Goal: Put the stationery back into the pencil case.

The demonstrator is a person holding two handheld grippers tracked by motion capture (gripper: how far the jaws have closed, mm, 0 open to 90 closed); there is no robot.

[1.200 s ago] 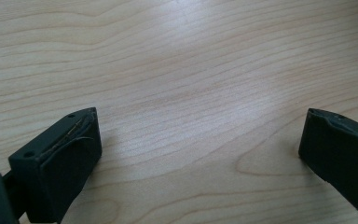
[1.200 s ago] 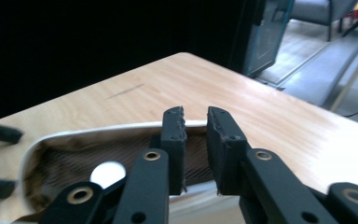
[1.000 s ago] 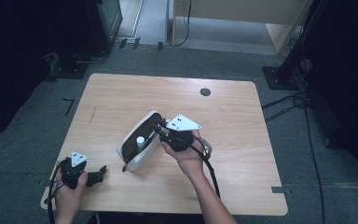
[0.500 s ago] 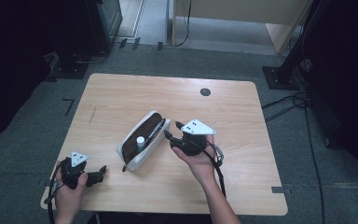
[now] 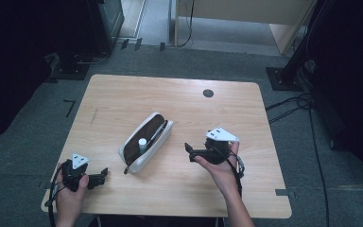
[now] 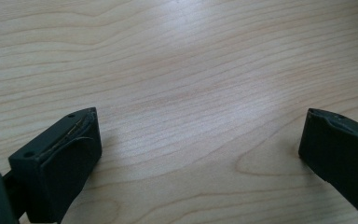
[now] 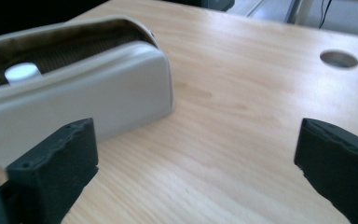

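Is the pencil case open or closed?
Open. The white pencil case gapes along its top, showing a dark inside, and a small white cap pokes up from within it.

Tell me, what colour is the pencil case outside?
Pale cream or off-white pencil case, clearest in the right gripper view.

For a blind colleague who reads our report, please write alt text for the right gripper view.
The right gripper is open and empty, its two black fingers spread wide above a light wooden table. Behind the left one lies an open pale pencil case with a small white cap standing inside, and a round hole is in the tabletop further back.
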